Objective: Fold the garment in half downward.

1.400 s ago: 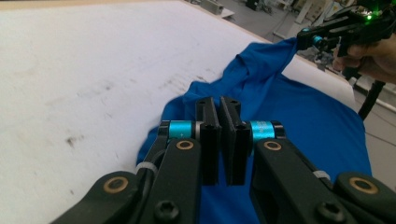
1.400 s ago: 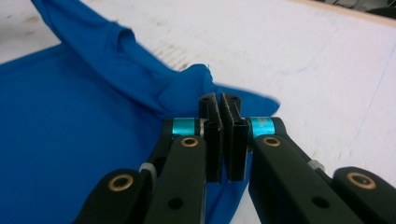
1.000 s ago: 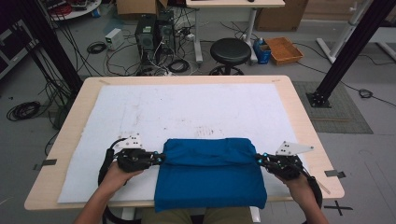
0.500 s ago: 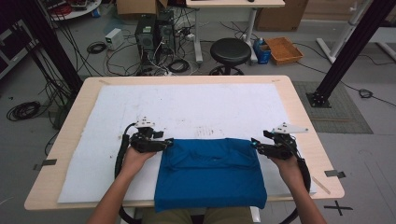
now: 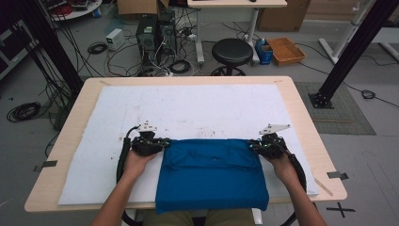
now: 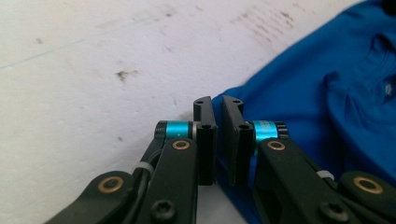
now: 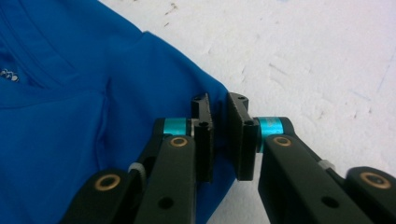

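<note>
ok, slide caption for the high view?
Both grippers, left and right, pinch the far corners of a folded blue shirt.

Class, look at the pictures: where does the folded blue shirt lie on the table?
In the high view the blue shirt lies at the near middle edge of the white mat, between the left gripper and the right gripper.

Even, soft overhead light; faint shadows; high view slightly soft; close views blurred toward far edges.
</note>
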Demonstrator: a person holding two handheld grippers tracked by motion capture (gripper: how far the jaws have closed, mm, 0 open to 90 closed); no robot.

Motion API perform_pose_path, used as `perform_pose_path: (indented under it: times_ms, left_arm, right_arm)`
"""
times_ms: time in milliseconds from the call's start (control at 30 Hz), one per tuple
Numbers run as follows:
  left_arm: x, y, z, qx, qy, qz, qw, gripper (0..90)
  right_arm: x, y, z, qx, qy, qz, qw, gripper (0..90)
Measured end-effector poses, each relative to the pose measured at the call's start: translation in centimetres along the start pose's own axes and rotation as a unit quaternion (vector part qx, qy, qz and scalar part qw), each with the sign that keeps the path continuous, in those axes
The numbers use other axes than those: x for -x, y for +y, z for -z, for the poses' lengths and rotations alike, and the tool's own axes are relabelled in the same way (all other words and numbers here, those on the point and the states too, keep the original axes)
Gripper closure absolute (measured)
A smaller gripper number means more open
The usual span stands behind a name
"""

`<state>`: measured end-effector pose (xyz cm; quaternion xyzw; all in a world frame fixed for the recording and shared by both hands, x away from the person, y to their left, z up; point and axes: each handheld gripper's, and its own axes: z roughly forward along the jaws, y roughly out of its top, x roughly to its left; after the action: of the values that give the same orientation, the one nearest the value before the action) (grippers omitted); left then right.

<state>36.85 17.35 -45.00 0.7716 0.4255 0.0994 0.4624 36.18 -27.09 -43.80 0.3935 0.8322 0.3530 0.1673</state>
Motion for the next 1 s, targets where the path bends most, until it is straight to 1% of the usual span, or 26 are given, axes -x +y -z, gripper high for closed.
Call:
perform_pose_path:
  times_ms: [33, 67, 133, 200, 233, 267, 333, 367, 400, 433, 467, 500, 533, 567, 600, 633, 667, 700, 733, 767, 800, 867, 900, 933, 967, 1000]
  left_arm:
    - [-0.3, 0.0, 0.1, 0.015, 0.0, 0.012, 0.9998, 84.5]
    - [-0.6, 0.1, 0.2, 0.027, 0.003, 0.018, 0.9995, 84.6]
    - [-1.3, 0.5, 0.2, 0.052, 0.009, 0.036, 0.998, 84.7]
    - [-1.9, 1.1, 0.0, 0.07, 0.018, 0.05, 0.9962, 84.7]
    - [-2.2, 1.4, -0.2, 0.077, 0.027, 0.051, 0.9954, 84.7]
    - [-2.4, 1.8, -0.3, 0.083, 0.037, 0.046, 0.9948, 84.6]
    - [-2.7, 2.4, -0.7, 0.088, 0.054, 0.046, 0.9936, 84.2]
    - [-2.6, 2.5, -0.9, 0.089, 0.066, 0.048, 0.9927, 82.0]
    - [-2.6, 2.6, -0.9, 0.09, 0.078, 0.053, 0.9915, 74.3]
    - [-2.6, 2.6, -0.8, 0.089, 0.076, 0.057, 0.9915, 65.1]
    - [-2.4, 2.6, -0.6, 0.087, 0.073, 0.054, 0.992, 63.4]
    - [-2.2, 2.5, -0.4, 0.086, 0.076, 0.044, 0.9924, 61.2]
    - [-1.9, 2.3, -0.1, 0.087, 0.068, 0.034, 0.9933, 59.9]
    - [-1.7, 2.2, 0.1, 0.094, 0.048, 0.035, 0.9938, 59.8]
    - [-1.5, 1.9, 0.2, 0.1, 0.023, 0.036, 0.994, 59.0]
    - [-1.2, 1.6, 0.4, 0.103, -0.002, 0.032, 0.9942, 57.9]
    - [-0.8, 1.4, 0.5, 0.104, -0.024, 0.027, 0.9939, 57.4]
    - [-0.4, 1.1, 0.4, 0.097, -0.033, 0.017, 0.9946, 56.9]
    - [-0.1, 0.9, 0.3, 0.087, -0.039, 0.007, 0.9954, 55.6]
    - [0.1, 0.8, 0.1, 0.074, -0.045, 0.005, 0.9963, 53.6]
    - [0.2, 0.7, -0.3, 0.06, -0.045, 0.004, 0.9972, 52.2]
    - [0.5, 0.6, -0.9, 0.047, -0.043, -0.002, 0.998, 50.4]
    - [0.7, 0.6, -1.1, 0.042, -0.04, -0.007, 0.9983, 51.2]
    - [0.8, 0.6, -1.3, 0.034, -0.036, -0.013, 0.9987, 55.2]
    - [1.0, 0.6, -1.4, 0.022, -0.029, -0.02, 0.9991, 62.6]
    - [1.1, 0.6, -1.5, 0.018, -0.025, -0.024, 0.9992, 71.2]
  right_arm:
    - [0.2, 0.2, 0.0, 0.006, -0.006, -0.002, 1.0, 82.9]
    - [0.4, 0.5, -0.1, 0.015, -0.013, -0.005, 0.9998, 83.0]
    - [0.9, 1.3, -0.4, 0.035, -0.027, -0.004, 0.999, 83.0]
    - [1.2, 2.5, -1.1, 0.042, -0.035, -0.009, 0.9984, 83.0]
    - [1.4, 3.1, -1.5, 0.045, -0.043, -0.008, 0.9981, 83.0]
    - [1.6, 3.6, -1.9, 0.05, -0.052, -0.003, 0.9974, 83.0]
    - [2.1, 4.5, -2.7, 0.051, -0.056, -0.014, 0.997, 82.4]
    - [2.4, 4.8, -3.0, 0.048, -0.059, -0.022, 0.9969, 79.7]
    - [2.5, 4.9, -3.3, 0.044, -0.059, -0.033, 0.9967, 73.0]
    - [2.6, 4.8, -3.5, 0.041, -0.062, -0.044, 0.9963, 58.6]
    - [2.7, 4.7, -3.5, 0.041, -0.063, -0.052, 0.9958, 46.9]
    - [2.7, 4.5, -3.4, 0.044, -0.059, -0.061, 0.9954, 46.0]
    - [2.6, 4.2, -3.1, 0.052, -0.056, -0.057, 0.9955, 46.0]
    - [2.4, 3.9, -2.7, 0.058, -0.056, -0.054, 0.9953, 45.9]
    - [2.2, 3.6, -2.3, 0.064, -0.05, -0.053, 0.9953, 46.2]
    - [1.9, 3.4, -2.0, 0.071, -0.034, -0.056, 0.9954, 46.8]
    - [1.7, 3.1, -1.6, 0.075, -0.009, -0.059, 0.9954, 47.2]
    - [1.4, 2.9, -1.4, 0.076, 0.021, -0.056, 0.9953, 47.5]
    - [1.0, 2.8, -1.2, 0.074, 0.037, -0.044, 0.9956, 49.0]
    - [0.4, 2.6, -1.1, 0.069, 0.043, -0.035, 0.9961, 50.8]
    - [0.1, 2.5, -1.1, 0.061, 0.049, -0.025, 0.9966, 54.0]
    - [-0.3, 2.4, -1.5, 0.044, 0.048, -0.013, 0.9978, 60.7]
    - [-0.4, 2.3, -1.8, 0.033, 0.046, -0.01, 0.9983, 66.3]
    - [-0.4, 2.3, -2.1, 0.025, 0.044, -0.007, 0.9987, 69.2]
    - [-0.4, 2.2, -2.4, 0.02, 0.046, -0.007, 0.9987, 74.2]
    - [-0.3, 2.1, -2.5, 0.016, 0.049, -0.004, 0.9987, 82.8]
